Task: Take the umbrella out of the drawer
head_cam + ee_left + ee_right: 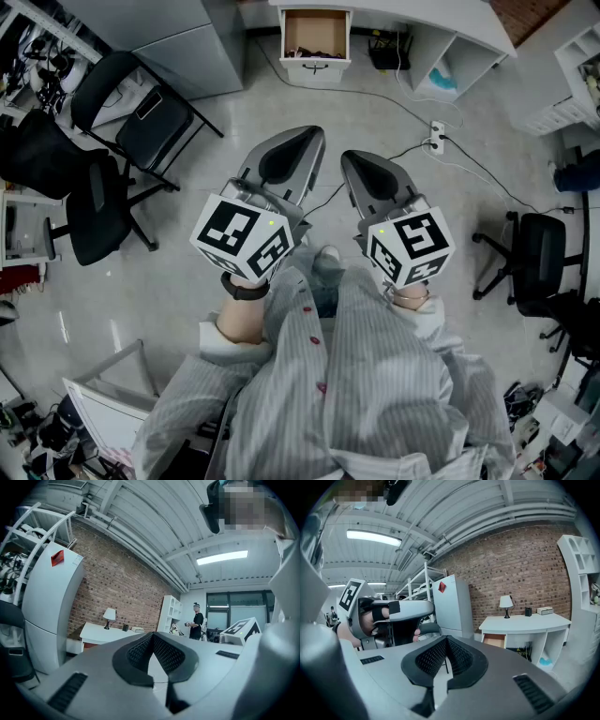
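An open wooden drawer (pixel 316 35) sticks out of a white desk (pixel 412 14) at the far end of the floor. Something dark lies in its right part; I cannot make out an umbrella. The right gripper view shows the same drawer (pixel 494 641) under the desk top (pixel 525 620). My left gripper (pixel 298 141) and right gripper (pixel 361 164) are held side by side in front of my body, well short of the desk. Both point roughly level. The left gripper (pixel 152 637) has its jaws together with nothing in them. The right gripper (pixel 446 639) is likewise shut and empty.
Black office chairs (pixel 122 141) stand at the left, another chair (pixel 539 258) at the right. A power strip with cables (pixel 436 136) lies on the floor before the desk. A tall white fridge (pixel 457 606) stands left of the desk. A person (pixel 198 620) stands far off.
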`<state>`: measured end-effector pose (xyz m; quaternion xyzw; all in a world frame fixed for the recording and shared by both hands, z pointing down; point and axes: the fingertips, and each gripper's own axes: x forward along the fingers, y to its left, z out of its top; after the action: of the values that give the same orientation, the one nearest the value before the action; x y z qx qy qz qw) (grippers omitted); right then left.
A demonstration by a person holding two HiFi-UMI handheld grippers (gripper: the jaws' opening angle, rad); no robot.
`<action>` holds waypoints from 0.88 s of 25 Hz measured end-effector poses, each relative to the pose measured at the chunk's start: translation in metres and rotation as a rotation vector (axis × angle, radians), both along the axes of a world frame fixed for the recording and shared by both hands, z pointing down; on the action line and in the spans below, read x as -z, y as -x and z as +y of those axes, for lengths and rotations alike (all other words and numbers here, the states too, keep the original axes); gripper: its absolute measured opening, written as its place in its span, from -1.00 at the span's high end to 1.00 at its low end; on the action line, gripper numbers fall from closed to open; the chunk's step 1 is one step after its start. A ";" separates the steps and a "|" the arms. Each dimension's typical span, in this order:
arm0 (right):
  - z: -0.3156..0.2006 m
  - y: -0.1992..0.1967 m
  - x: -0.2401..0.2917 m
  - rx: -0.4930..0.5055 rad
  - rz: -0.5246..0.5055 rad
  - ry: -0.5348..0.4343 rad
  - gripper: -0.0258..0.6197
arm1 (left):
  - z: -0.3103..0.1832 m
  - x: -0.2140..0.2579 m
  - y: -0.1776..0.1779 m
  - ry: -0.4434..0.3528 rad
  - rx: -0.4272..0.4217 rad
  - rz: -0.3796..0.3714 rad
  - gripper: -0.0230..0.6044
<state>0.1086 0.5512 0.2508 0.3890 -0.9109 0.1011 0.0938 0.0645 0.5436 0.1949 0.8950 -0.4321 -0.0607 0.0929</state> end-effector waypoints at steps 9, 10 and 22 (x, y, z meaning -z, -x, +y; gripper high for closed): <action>0.003 -0.017 -0.005 -0.007 -0.014 -0.004 0.81 | -0.003 -0.005 0.010 0.005 0.060 0.000 0.90; 0.004 -0.021 -0.006 -0.010 -0.015 -0.003 0.81 | -0.003 -0.005 0.010 0.005 0.067 -0.001 0.90; -0.025 -0.039 -0.018 -0.029 -0.031 0.017 0.81 | -0.027 -0.017 -0.002 0.027 0.073 -0.029 0.90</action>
<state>0.1476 0.5263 0.2685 0.3998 -0.9055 0.1162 0.0814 0.0669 0.5163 0.2122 0.8780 -0.4667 -0.0454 0.0965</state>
